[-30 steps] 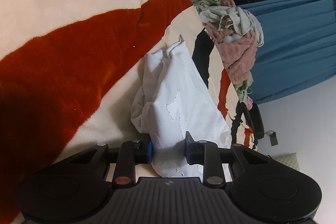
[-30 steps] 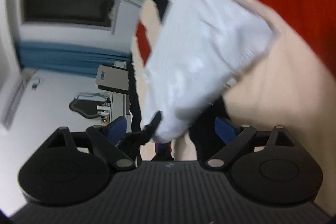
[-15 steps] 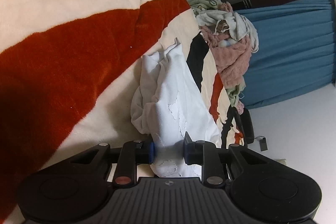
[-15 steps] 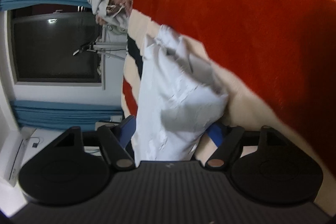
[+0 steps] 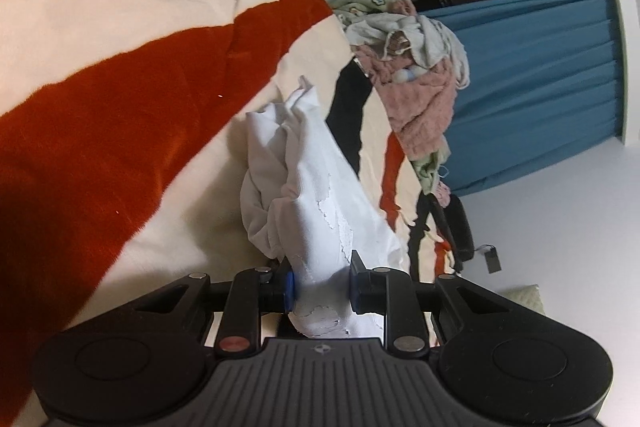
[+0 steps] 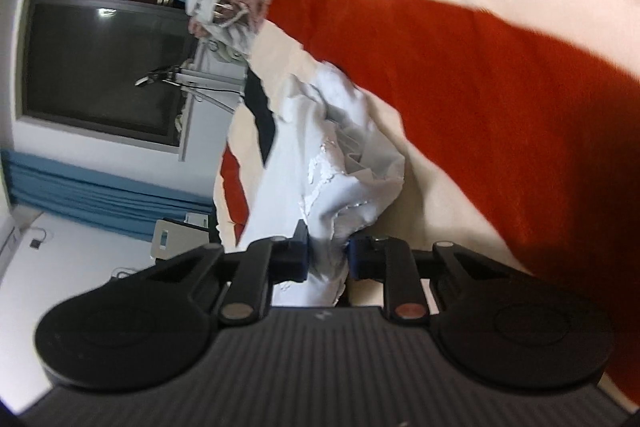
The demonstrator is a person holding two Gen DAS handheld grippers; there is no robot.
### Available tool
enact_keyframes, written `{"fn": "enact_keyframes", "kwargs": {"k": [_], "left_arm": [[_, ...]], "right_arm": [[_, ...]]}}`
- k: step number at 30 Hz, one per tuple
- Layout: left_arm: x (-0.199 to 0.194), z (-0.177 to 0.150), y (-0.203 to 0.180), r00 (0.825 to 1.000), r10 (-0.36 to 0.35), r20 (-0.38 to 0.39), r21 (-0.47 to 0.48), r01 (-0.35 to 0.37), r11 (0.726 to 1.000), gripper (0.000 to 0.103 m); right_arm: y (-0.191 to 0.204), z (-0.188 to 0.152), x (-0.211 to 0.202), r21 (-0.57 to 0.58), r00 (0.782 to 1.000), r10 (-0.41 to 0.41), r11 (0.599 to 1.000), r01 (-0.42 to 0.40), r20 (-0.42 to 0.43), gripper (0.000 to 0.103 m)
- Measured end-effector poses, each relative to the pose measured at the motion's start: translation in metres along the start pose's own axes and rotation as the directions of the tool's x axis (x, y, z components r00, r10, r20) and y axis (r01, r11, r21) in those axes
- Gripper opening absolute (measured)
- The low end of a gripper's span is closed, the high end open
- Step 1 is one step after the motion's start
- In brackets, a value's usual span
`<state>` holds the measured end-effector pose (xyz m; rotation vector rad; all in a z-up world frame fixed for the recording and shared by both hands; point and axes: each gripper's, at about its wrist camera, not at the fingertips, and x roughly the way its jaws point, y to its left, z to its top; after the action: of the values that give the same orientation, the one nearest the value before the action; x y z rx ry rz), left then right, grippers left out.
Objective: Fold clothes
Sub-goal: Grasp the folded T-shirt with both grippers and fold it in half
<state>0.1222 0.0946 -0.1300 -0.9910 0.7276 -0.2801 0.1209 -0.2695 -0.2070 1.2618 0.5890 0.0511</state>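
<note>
A white garment (image 5: 316, 195) lies bunched on a striped blanket (image 5: 120, 115) of cream, red and black bands. The left gripper (image 5: 322, 283) has its blue-padded fingers (image 5: 289, 285) pressed in on a gathered edge of the garment, cloth filling the narrow gap between them; the rest of the fabric trails away from the fingertips toward a crumpled end further up the blanket. The right gripper (image 6: 326, 257) has just been closing, and its fingers (image 6: 302, 259) now pinch another bunched part of the same white garment (image 6: 344, 163), which rises in rumpled folds just beyond the pads. A heap of other clothes (image 5: 416, 75), pink and pale, sits further along the blanket, well apart from the garment. A blue curtain (image 5: 540, 75) hangs behind the heap.
</note>
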Motion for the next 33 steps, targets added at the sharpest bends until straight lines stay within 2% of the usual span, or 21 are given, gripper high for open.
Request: {"fn": "enact_keyframes", "kwargs": {"k": [4, 7, 12, 14, 16, 18, 22, 24, 27, 30, 33], "left_arm": [[-0.012, -0.004, -0.014, 0.998, -0.056, -0.008, 0.023, 0.056, 0.998, 0.025], [-0.017, -0.006, -0.037, 0.995, -0.104, -0.010, 0.049, 0.104, 0.993, 0.025], [0.009, 0.002, -0.098, 0.989, -0.131, -0.071, 0.054, 0.135, 0.989, 0.025], [0.032, 0.006, -0.131, 0.986, -0.132, -0.101, 0.092, 0.141, 0.986, 0.025], [0.067, 0.008, -0.171, 0.984, -0.100, -0.151, 0.159, 0.124, 0.980, 0.024], [0.104, 0.010, -0.208, 0.978, -0.067, -0.198, 0.214, 0.110, 0.971, 0.024], [0.180, 0.013, -0.280, 0.970, -0.076, -0.230, 0.300, 0.145, 0.943, 0.024], [0.213, 0.011, -0.312, 0.967, -0.105, -0.231, 0.347, 0.183, 0.920, 0.024], [0.258, 0.004, -0.351, 0.961, -0.152, -0.230, 0.425, 0.240, 0.873, 0.025], [0.293, -0.020, -0.338, 0.966, -0.114, -0.232, 0.484, 0.217, 0.848, 0.025], [0.327, -0.045, -0.323, 0.969, -0.071, -0.236, 0.542, 0.192, 0.818, 0.025]], "right_arm": [[0.013, 0.000, -0.022, -0.049, 0.999, 0.024, 0.999, -0.022, 0.048, 0.020], [0.025, 0.007, -0.041, -0.038, 0.994, 0.057, 0.998, -0.054, 0.089, 0.020], [0.054, 0.041, -0.063, -0.035, 0.983, 0.077, 0.997, -0.072, 0.166, 0.019], [0.065, 0.066, -0.066, -0.035, 0.977, 0.075, 0.997, -0.069, 0.201, 0.019], [0.075, 0.094, -0.068, -0.037, 0.969, 0.069, 0.997, -0.062, 0.238, 0.019], [0.084, 0.130, -0.066, -0.055, 0.962, 0.053, 0.998, -0.040, 0.267, 0.019], [0.105, 0.210, -0.059, -0.123, 0.946, 0.035, 0.992, 0.005, 0.321, 0.019], [0.115, 0.245, -0.057, -0.155, 0.933, 0.051, 0.988, 0.005, 0.356, 0.019], [0.126, 0.286, -0.058, -0.231, 0.900, 0.078, 0.972, 0.026, 0.429, 0.019], [0.110, 0.307, -0.052, -0.274, 0.880, 0.081, 0.960, 0.057, 0.467, 0.020], [0.066, 0.303, -0.029, -0.252, 0.892, -0.013, 0.957, 0.141, 0.452, 0.020]]}}
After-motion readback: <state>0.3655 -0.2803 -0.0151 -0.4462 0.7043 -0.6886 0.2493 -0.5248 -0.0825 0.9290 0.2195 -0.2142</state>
